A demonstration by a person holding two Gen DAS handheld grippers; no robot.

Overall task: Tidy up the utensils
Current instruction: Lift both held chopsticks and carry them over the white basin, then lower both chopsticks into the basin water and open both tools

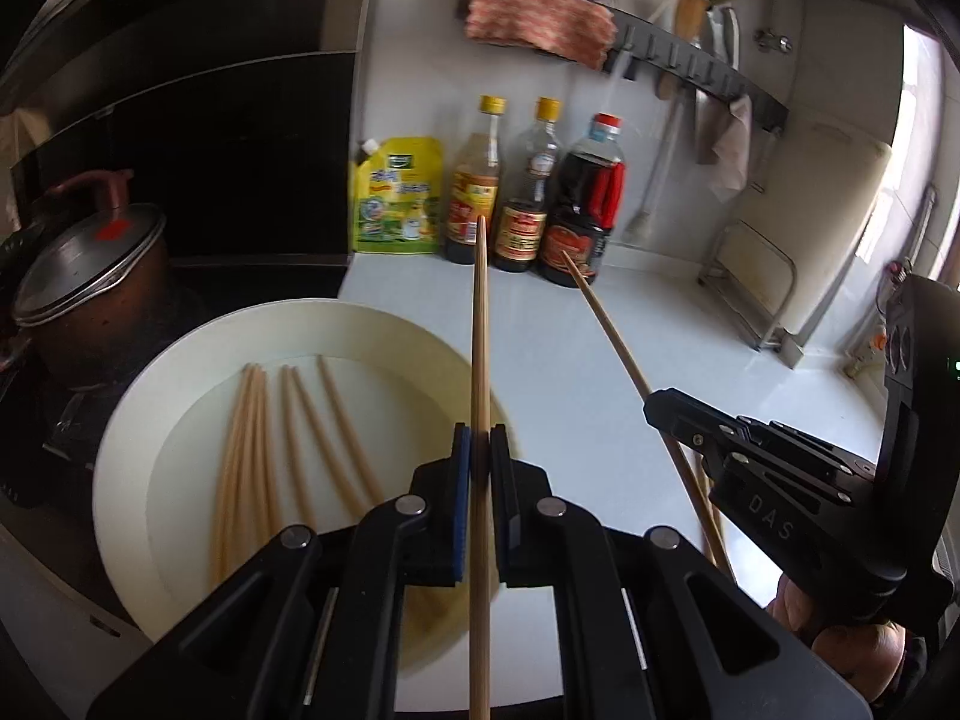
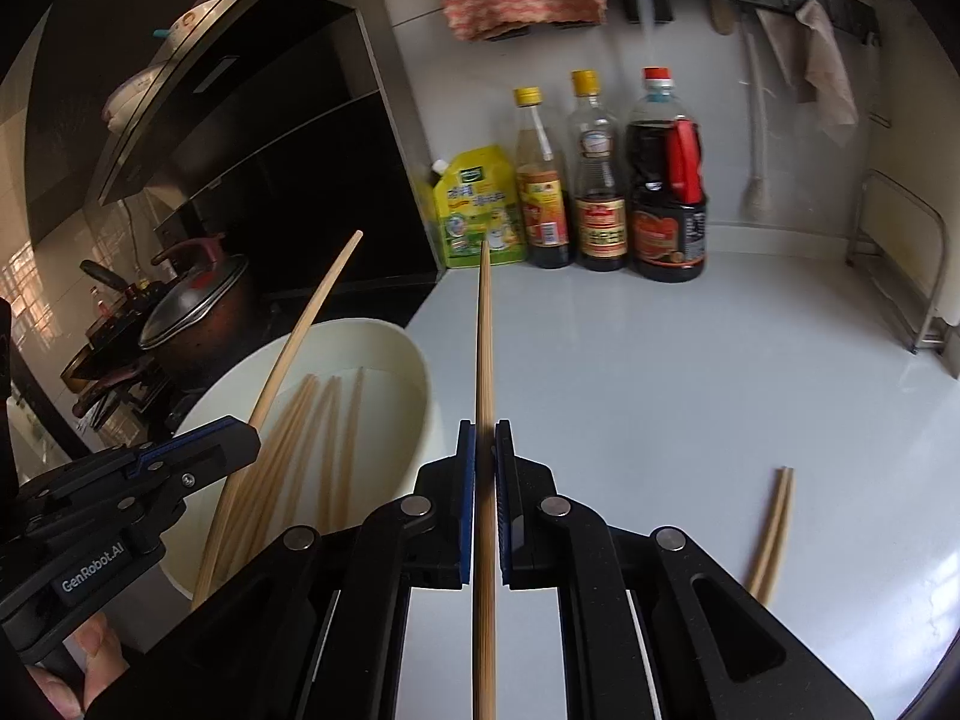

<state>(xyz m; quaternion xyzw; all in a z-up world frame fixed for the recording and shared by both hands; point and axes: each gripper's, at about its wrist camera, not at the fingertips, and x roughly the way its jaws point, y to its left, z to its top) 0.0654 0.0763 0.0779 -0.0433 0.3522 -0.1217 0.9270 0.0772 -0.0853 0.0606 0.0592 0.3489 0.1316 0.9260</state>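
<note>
My left gripper (image 1: 480, 438) is shut on one wooden chopstick (image 1: 480, 312) that points away toward the bottles. It hangs over the right edge of a white bowl (image 1: 180, 360) holding several more chopsticks (image 1: 258, 450). My right gripper (image 2: 485, 429) is shut on another chopstick (image 2: 485, 348), above the counter just right of the bowl (image 2: 420, 372). Each gripper shows in the other's view: the right gripper (image 1: 657, 405) with its chopstick (image 1: 606, 318), and the left gripper (image 2: 243, 435) with its chopstick (image 2: 312, 324). A pair of chopsticks (image 2: 774, 528) lies on the counter at the right.
Three sauce bottles (image 2: 600, 180) and a yellow pouch (image 2: 480, 210) stand against the back wall. A lidded pot (image 1: 84, 276) sits on the stove at the left. A wall rail with a pink cloth (image 1: 540, 18) hangs above. A metal rack (image 2: 900, 276) stands at the right.
</note>
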